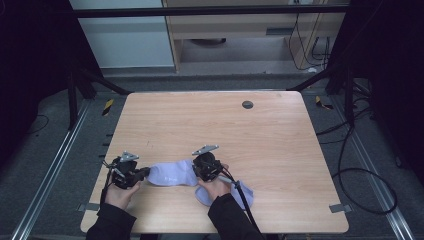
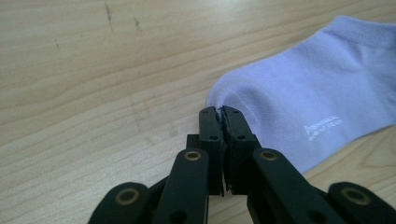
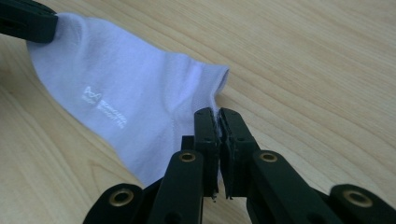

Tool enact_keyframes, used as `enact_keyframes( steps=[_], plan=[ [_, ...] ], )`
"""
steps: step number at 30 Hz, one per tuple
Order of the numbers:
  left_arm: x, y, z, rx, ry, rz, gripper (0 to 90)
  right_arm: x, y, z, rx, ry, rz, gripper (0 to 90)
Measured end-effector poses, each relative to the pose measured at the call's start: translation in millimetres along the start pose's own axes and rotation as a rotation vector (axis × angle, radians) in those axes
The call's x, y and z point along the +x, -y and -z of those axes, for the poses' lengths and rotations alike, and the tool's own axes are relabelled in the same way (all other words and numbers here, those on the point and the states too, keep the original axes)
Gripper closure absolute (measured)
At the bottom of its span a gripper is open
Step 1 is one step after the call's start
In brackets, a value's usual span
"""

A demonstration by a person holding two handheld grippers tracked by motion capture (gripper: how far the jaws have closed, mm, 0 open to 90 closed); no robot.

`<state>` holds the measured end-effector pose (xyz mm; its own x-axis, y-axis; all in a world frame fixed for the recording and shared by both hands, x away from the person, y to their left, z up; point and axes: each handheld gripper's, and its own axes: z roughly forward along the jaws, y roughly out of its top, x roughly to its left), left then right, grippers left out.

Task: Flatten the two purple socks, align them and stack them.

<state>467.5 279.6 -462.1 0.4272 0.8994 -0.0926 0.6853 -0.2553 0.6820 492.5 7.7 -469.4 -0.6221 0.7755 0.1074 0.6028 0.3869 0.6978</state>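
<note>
A pale lilac ankle sock [image 1: 172, 174] lies stretched near the table's front edge, held at both ends. My left gripper [image 1: 146, 172] is shut on its toe end; in the left gripper view the jaws [image 2: 219, 112] pinch the rounded toe of the sock [image 2: 308, 98]. My right gripper [image 1: 196, 169] is shut on the cuff end; in the right gripper view the jaws [image 3: 218, 113] clamp the cuff of the sock [image 3: 126, 93], and the left gripper's tip [image 3: 28, 21] holds the far corner. A second lilac sock [image 1: 246, 195] lies under my right forearm, partly hidden.
The wooden table [image 1: 225, 130] has a small dark round grommet [image 1: 247, 104] near its far edge. Black cables [image 1: 350, 165] trail on the floor to the right. A black frame and tripod legs [image 1: 85, 80] stand around the table.
</note>
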Motion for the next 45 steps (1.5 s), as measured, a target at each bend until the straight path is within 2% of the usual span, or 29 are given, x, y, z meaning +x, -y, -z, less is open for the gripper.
enact_keyframes(
  steps=[7, 11, 16, 23, 32, 40, 45],
  plan=[
    [-16.3, -9.5, 14.3, -0.055, 0.034, -0.022, 87.1, -4.4, -4.1, 28.1, -0.021, -0.024, 0.003, 86.6],
    [-28.2, -13.9, 18.4, -0.061, 0.055, -0.045, 87.2, -10.2, -3.7, 49.9, -0.027, -0.026, 0.026, 86.6],
    [-41.8, -18.0, 20.3, -0.064, 0.073, -0.061, 87.2, -15.1, -0.7, 63.9, -0.030, -0.028, 0.031, 86.6],
    [-63.1, -21.8, 17.5, -0.049, 0.103, -0.095, 87.2, -27.2, 11.1, 83.4, -0.028, -0.012, 0.032, 86.6],
    [-87.3, -25.7, 11.9, -0.036, 0.129, -0.128, 87.2, -42.3, 28.6, 104.1, -0.033, 0.010, 0.007, 86.6],
    [-107.3, -26.5, 3.3, -0.008, 0.160, -0.168, 87.2, -53.6, 45.9, 122.5, -0.033, 0.025, -0.008, 86.5],
    [-121.3, -25.8, -6.9, 0.020, 0.177, -0.197, 87.2, -58.9, 57.3, 128.2, -0.026, 0.034, -0.026, 86.5]
  ],
)
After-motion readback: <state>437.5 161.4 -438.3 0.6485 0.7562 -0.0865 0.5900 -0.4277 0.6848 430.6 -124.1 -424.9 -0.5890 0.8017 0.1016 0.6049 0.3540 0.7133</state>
